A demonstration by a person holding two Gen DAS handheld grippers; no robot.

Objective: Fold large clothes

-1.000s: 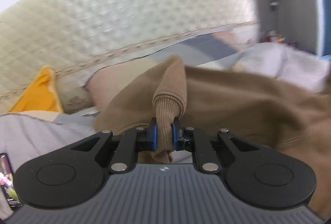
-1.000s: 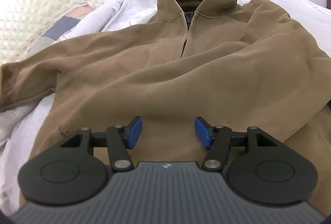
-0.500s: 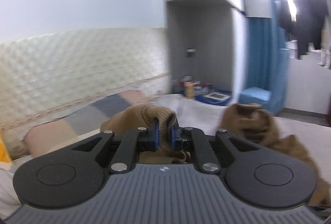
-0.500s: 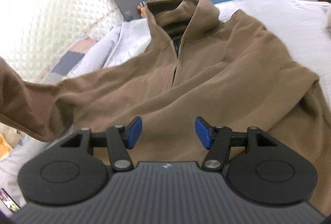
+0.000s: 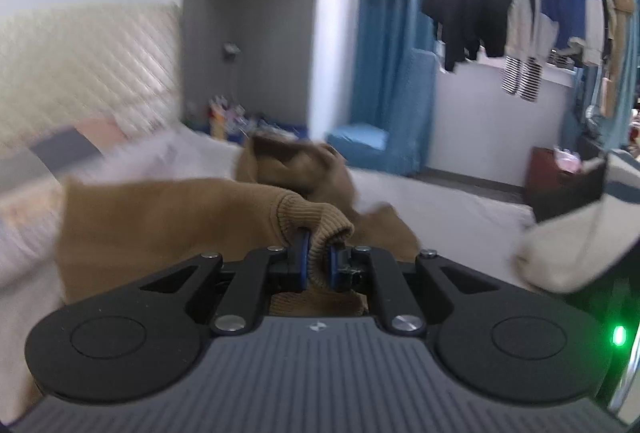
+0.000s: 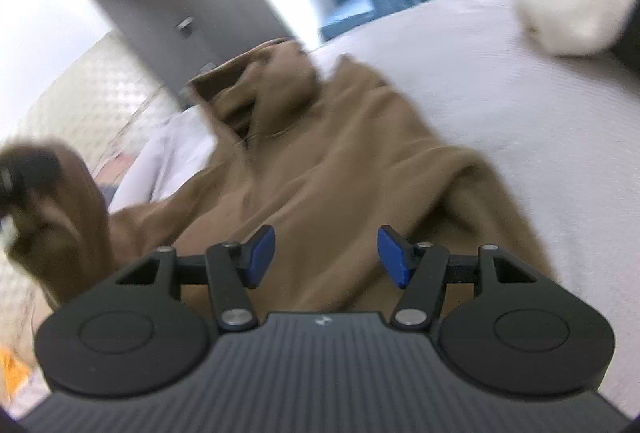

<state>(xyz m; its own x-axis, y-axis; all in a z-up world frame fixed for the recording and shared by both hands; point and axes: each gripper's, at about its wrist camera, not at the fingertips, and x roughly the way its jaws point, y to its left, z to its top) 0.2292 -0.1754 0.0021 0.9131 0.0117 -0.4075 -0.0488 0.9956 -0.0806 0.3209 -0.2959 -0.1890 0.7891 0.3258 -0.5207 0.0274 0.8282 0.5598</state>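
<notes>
my left gripper (image 5: pixel 318 265) pinches the brown sweater's ribbed cuff (image 5: pixel 316 223), lifted; my right gripper (image 6: pixel 326 253) hovers spread above the sweater (image 6: pixel 340 153).

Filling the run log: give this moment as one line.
left tongs: shut on sleeve cuff | right tongs: open, above brown sweatshirt | sweatshirt on bed | step: sleeve fold

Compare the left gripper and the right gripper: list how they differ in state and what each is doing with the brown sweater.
The left gripper is shut on the ribbed cuff of the brown sweater; the right gripper is open and holds nothing. The left one has the sleeve lifted off the bed; the right one hovers above the sweater's body, which lies on the bed. Both share black linkages and blue finger pads.
</notes>
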